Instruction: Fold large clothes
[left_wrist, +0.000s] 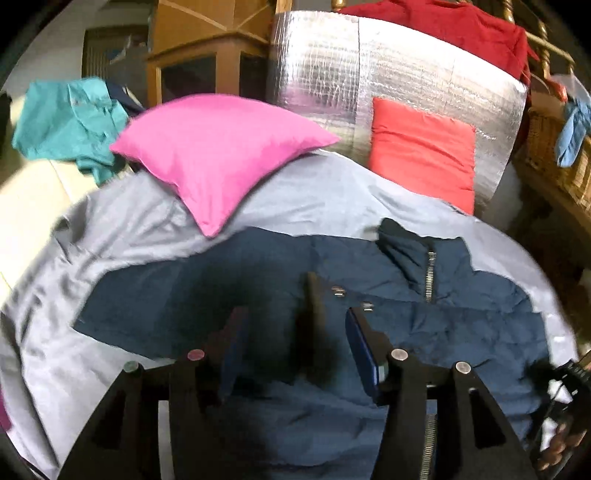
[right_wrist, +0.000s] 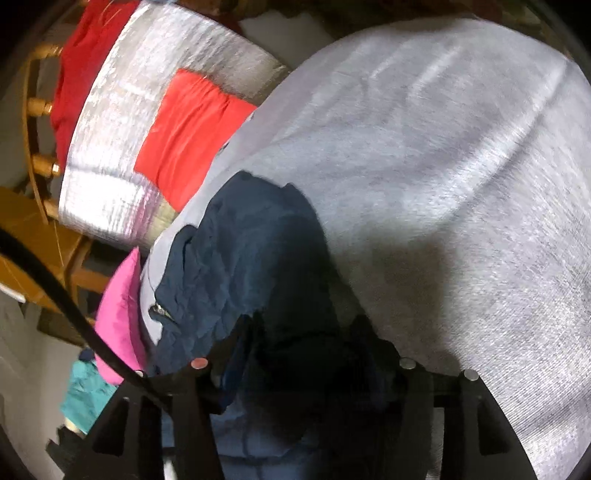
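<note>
A: Start at the left tongs (left_wrist: 295, 347). How do they stand?

B: Their jaws are parted, with a clear gap between the two blue-faced pads. Nothing is pinched there; the dark navy zip-up jacket of quilted fabric (left_wrist: 424, 325) lies under and beyond them, spread fairly flat, and a dark shadow falls across it between the fingers.

A: And the right tongs (right_wrist: 303, 354)?

B: They sit over a bunched, creased part of the same jacket (right_wrist: 236, 266). That spot is deep in shadow, so I cannot tell whether the pads press on cloth or merely stand about it.

A: Where is the jacket, then?

B: On the bed, on the pale grey bedsheet (left_wrist: 332, 192). In the left view its collar and metal zip (left_wrist: 430, 273) point toward the head of the bed, with two small metal snaps (left_wrist: 338, 291) near the left tongs. In the right view the sheet (right_wrist: 461, 166) stretches wide to the right of the garment.

A: Further out?

B: A bright pink square cushion (left_wrist: 218, 155) rests on the sheet just beyond the jacket. Behind it a silver foil-faced quilted panel (left_wrist: 406, 70) stands upright, with a red-orange cushion (left_wrist: 424, 151) leaning against it and a dark red cloth (left_wrist: 461, 26) draped over its top. To the left a crumpled teal garment (left_wrist: 70, 118) lies beside a wooden cabinet (left_wrist: 207, 48).
</note>
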